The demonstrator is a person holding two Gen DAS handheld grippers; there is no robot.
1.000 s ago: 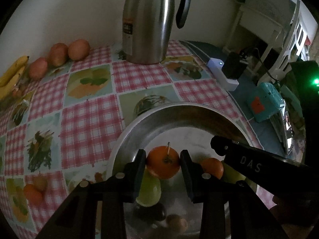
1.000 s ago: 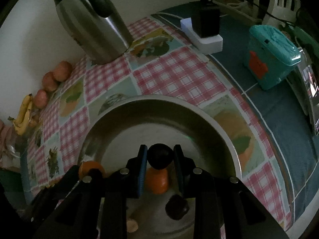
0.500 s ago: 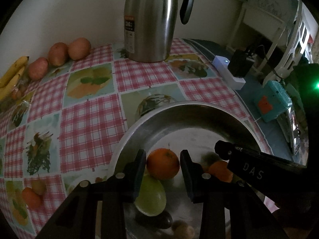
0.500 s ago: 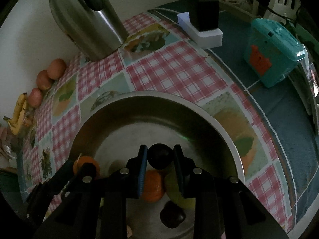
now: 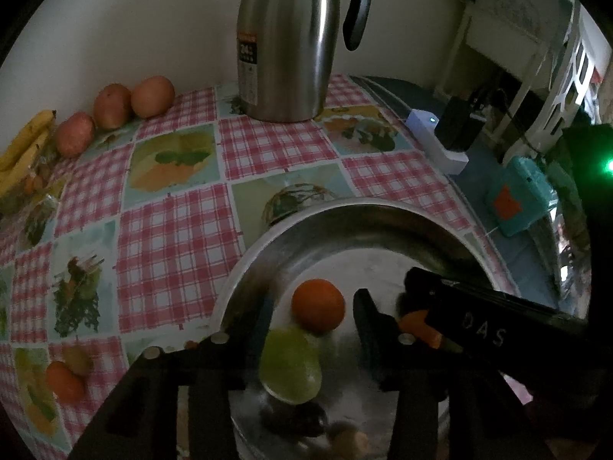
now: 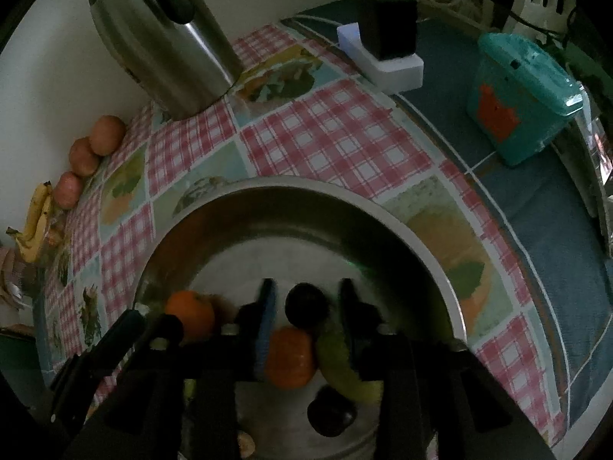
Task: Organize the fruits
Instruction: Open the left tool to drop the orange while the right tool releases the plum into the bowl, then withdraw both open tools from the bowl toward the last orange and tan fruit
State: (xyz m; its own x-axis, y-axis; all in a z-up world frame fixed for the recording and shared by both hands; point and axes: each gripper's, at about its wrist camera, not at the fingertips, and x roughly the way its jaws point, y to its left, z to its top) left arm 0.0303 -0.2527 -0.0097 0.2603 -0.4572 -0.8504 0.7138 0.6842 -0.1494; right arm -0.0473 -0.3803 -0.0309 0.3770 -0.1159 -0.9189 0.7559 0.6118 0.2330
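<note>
A steel bowl [image 5: 345, 211] [image 6: 291, 195] sits on the checked tablecloth. My left gripper [image 5: 312, 308] is open over it, with an orange [image 5: 318, 304] loose between the spread fingers. Below lie a green fruit [image 5: 289, 368] and a dark fruit [image 5: 295, 418]. My right gripper [image 6: 306, 306] is open, with a dark round fruit [image 6: 306, 304] loose between its fingers. Under it sit a second orange [image 6: 289, 358], a green fruit [image 6: 337, 360] and another dark fruit [image 6: 331, 412]. The left gripper's orange [image 6: 189, 314] shows at the bowl's left.
A steel thermos jug [image 5: 287, 42] [image 6: 161, 46] stands at the back. Three reddish fruits [image 5: 115, 105] and bananas [image 5: 23, 142] lie along the wall at left. A white charger block [image 5: 438, 138] and a teal box [image 5: 521, 199] sit to the right, off the cloth.
Both grippers have opened. The left fingers have spread away from the orange and the right fingers away from the dark fruit, both over the bowl.
</note>
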